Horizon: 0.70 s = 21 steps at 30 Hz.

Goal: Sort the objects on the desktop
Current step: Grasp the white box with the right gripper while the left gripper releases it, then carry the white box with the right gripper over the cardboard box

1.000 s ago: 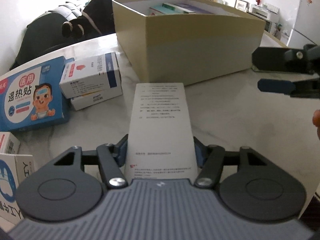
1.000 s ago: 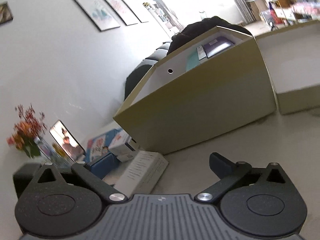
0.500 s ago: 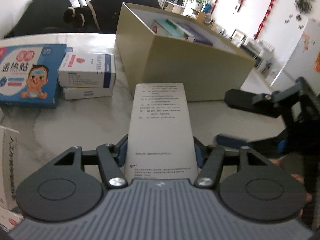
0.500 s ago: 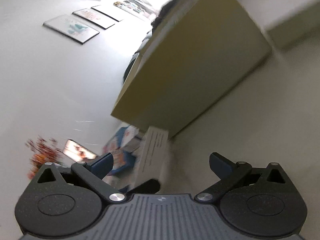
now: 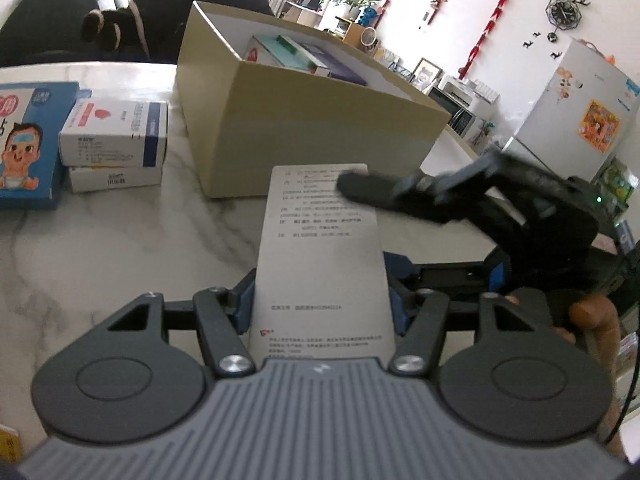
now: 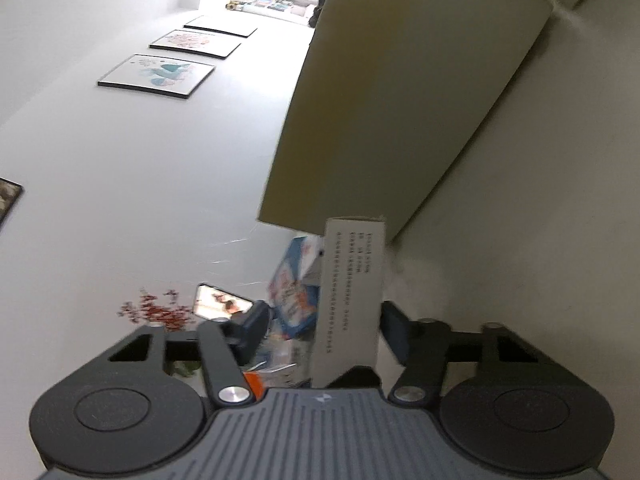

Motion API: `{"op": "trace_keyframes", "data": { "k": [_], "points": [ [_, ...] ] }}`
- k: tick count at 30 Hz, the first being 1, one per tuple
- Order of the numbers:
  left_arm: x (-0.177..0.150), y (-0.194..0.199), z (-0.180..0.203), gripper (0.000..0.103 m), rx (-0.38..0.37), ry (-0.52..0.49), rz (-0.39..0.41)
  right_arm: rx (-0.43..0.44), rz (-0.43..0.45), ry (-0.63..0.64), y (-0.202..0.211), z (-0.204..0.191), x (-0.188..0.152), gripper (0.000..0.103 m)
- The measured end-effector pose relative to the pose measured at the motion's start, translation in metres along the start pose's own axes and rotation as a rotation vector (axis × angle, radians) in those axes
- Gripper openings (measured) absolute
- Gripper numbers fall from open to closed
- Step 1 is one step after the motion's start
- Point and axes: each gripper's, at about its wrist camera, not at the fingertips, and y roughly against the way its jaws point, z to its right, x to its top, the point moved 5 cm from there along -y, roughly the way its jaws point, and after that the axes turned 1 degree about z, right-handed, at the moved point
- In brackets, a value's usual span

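Carton [image 5: 320, 256]: clamped in my left gripper [image 5: 322, 300] above the table [image 5: 120, 240], near the bin [image 5: 304, 128].
Right gripper [image 6: 320, 332]: just closing around the carton's far end; contact unclear.
Done: some cartons already binned.
Left: this carton, plus stacked boxes [image 5: 114, 144] far left.

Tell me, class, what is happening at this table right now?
A person with a gripper in each hand is sorting medicine boxes. The left gripper is shut on a long white box. The right gripper, whose jaws have just been closing, now straddles that box's far end, seemingly taking it over. The open cardboard box behind already holds several packs; more lie on the marble table.
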Motion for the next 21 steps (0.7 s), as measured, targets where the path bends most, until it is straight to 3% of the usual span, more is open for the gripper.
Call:
{"op": "trace_keyframes", "data": {
  "k": [2, 5, 13, 21],
  "points": [
    [0.002, -0.001, 0.001, 0.060, -0.006, -0.017, 0.001, -0.014, 0.014, -0.001, 0.003, 0.002, 0.001, 0.034],
    [0.003, 0.000, 0.005, 0.062, -0.011, -0.049, 0.010, -0.015, 0.025, -0.009, 0.005, 0.004, 0.001, 0.033],
    [-0.005, 0.013, 0.009, 0.085, -0.033, -0.101, 0.036, -0.045, 0.050, 0.033, 0.004, -0.004, 0.004, 0.033],
    [0.000, 0.019, 0.000, 0.097, -0.029, -0.069, 0.058, -0.098, 0.115, 0.060, 0.024, -0.006, 0.020, 0.032]
  ]
}}
